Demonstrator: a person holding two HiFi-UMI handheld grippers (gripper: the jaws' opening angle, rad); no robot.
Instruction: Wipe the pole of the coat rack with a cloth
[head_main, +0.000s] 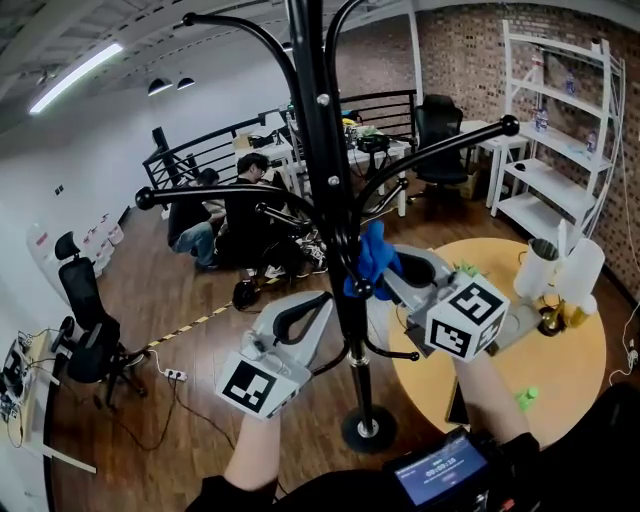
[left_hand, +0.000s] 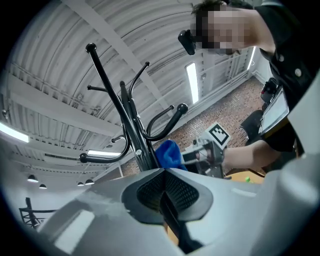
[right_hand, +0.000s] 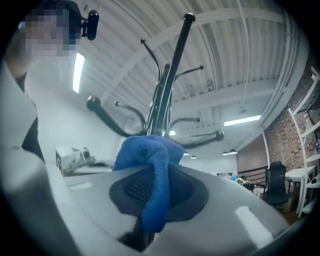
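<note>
The black coat rack pole (head_main: 322, 150) rises through the middle of the head view from its round base (head_main: 367, 428). A blue cloth (head_main: 372, 255) is pressed against the pole's right side, about halfway up. My right gripper (head_main: 392, 275) is shut on this cloth (right_hand: 150, 160), which bunches over the jaws with the pole (right_hand: 165, 95) just behind it. My left gripper (head_main: 322, 300) sits just left of the pole, lower down. Its jaws (left_hand: 162, 172) are shut with nothing between them. From there the pole (left_hand: 131, 127) and the cloth (left_hand: 169, 154) show beyond the tips.
Curved hook arms (head_main: 450, 145) stick out from the pole on both sides. A round yellow table (head_main: 570, 370) with white containers (head_main: 540, 270) stands at the right, a white shelf (head_main: 555, 120) behind it. People sit at the back left (head_main: 215, 215). An office chair (head_main: 85, 320) is at far left.
</note>
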